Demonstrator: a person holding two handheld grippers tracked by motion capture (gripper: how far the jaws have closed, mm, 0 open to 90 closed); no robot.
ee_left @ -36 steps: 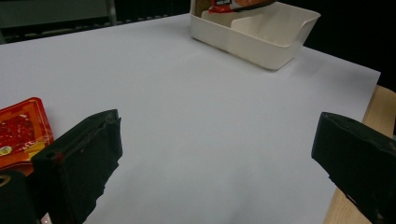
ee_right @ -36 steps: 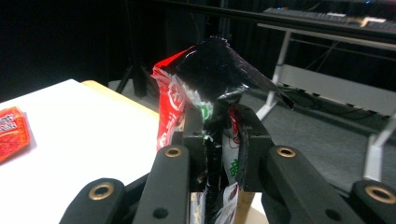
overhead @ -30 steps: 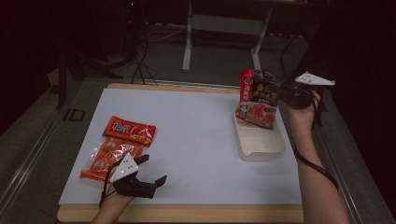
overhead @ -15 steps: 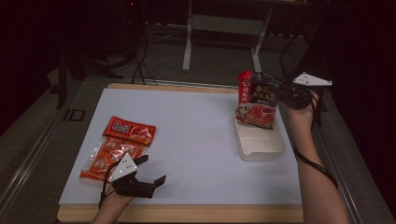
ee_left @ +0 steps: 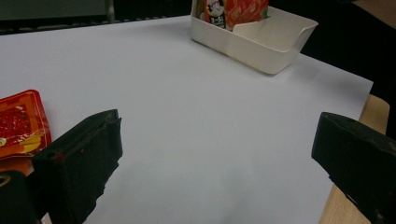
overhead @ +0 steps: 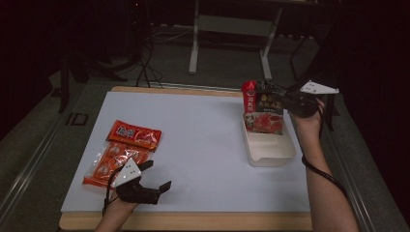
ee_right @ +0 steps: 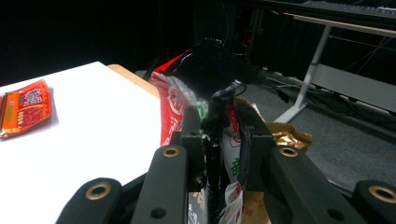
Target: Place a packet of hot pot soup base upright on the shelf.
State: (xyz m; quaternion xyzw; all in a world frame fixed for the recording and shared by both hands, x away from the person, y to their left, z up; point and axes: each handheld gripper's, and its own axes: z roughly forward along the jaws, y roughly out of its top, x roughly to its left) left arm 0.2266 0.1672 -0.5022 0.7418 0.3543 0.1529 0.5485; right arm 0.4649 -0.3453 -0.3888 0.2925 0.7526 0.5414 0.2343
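Note:
A dark and red food packet (overhead: 263, 113) stands upright at the far end of the white box (overhead: 270, 157) on the right of the table. My right gripper (overhead: 283, 99) reaches in from the right and is shut on the packet's upper edge. In the right gripper view the packet's crumpled top (ee_right: 170, 107) is pinched between the jaws of that gripper (ee_right: 219, 135). My left gripper (overhead: 157, 174) rests near the front left edge, open with nothing in it. Its jaws stand wide over bare white surface in the left gripper view (ee_left: 219, 140).
Two orange-red packets (overhead: 134, 135) (overhead: 109, 162) lie flat just left of my left gripper. One of them (ee_left: 18, 121) shows beside its left jaw. The white box (ee_left: 261, 46) has free room in its near half. A desk frame (overhead: 232, 24) stands beyond the table.

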